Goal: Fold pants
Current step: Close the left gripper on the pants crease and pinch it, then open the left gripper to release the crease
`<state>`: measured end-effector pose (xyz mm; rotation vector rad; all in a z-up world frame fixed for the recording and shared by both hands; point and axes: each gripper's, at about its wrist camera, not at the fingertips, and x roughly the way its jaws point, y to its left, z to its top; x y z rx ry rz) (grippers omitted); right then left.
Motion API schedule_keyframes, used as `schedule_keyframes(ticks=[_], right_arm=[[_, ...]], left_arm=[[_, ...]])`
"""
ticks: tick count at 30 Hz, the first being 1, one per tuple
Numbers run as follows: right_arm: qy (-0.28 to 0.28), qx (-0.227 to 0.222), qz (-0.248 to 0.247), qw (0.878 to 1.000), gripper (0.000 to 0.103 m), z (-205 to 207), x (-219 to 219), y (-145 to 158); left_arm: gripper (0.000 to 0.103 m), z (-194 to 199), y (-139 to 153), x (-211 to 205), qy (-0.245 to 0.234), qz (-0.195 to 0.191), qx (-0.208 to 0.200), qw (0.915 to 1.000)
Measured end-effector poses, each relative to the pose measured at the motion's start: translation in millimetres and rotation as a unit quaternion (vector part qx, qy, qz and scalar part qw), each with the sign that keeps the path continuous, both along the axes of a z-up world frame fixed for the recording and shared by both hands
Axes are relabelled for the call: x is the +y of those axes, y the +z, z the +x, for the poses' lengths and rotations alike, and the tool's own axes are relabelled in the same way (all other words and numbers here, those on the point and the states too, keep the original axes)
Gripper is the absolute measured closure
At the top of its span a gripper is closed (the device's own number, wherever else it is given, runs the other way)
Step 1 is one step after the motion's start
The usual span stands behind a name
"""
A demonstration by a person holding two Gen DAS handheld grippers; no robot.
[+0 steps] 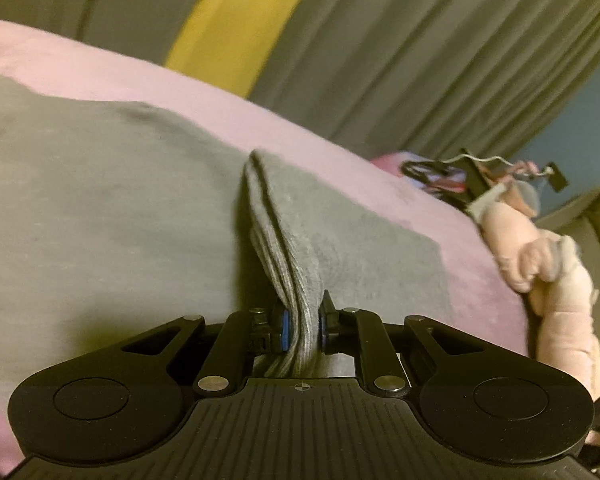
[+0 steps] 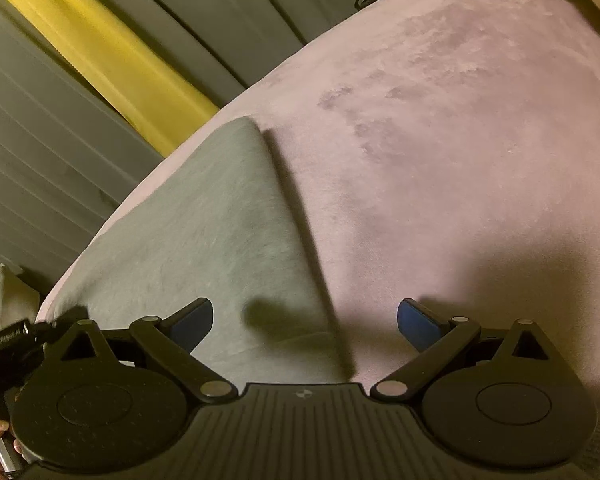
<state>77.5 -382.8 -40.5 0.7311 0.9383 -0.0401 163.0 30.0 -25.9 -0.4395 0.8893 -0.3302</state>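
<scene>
The grey pants [image 1: 100,208] lie spread on a pink bed cover [image 1: 260,120]. My left gripper [image 1: 302,330] is shut on a bunched ribbed edge of the pants [image 1: 276,240], which rises as a fold between the blue pads. In the right wrist view the pants [image 2: 204,240] lie flat with a folded edge running toward a far corner. My right gripper [image 2: 305,322] is open and empty, hovering just above the near edge of the pants, with its fingers on either side of that edge.
A pink plush toy [image 1: 540,264] lies at the right of the bed, with cables and a black device [image 1: 460,176] beyond it. Grey and yellow curtains [image 1: 420,40] hang behind. The pink bed cover [image 2: 460,140] stretches to the right of the pants.
</scene>
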Motion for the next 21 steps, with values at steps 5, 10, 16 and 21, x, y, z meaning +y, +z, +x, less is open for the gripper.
schedule_keyframes(ticks=[5, 10, 16, 21], right_arm=[[0.006, 0.005, -0.008, 1.0, 0.004, 2.3, 2.9, 1.3], [0.008, 0.0, -0.031, 1.0, 0.004, 1.3, 10.1, 4.7], [0.075, -0.101, -0.097, 0.987, 0.027, -7.5, 51.6, 24.9], [0.096, -0.073, -0.143, 0.982, 0.054, 5.4, 84.4, 4.9]], left_arm=[[0.083, -5.4, -25.4, 18.3, 0.025, 0.038, 0.019, 0.9988], [0.07, -8.2, -34.3, 30.0, 0.043, 0.027, 0.02, 0.9985], [0.035, -12.6, -11.7, 44.4, 0.072, 0.003, -0.049, 0.9962], [0.034, 18.6, -18.5, 42.8, 0.066, -0.01, -0.032, 0.9972]])
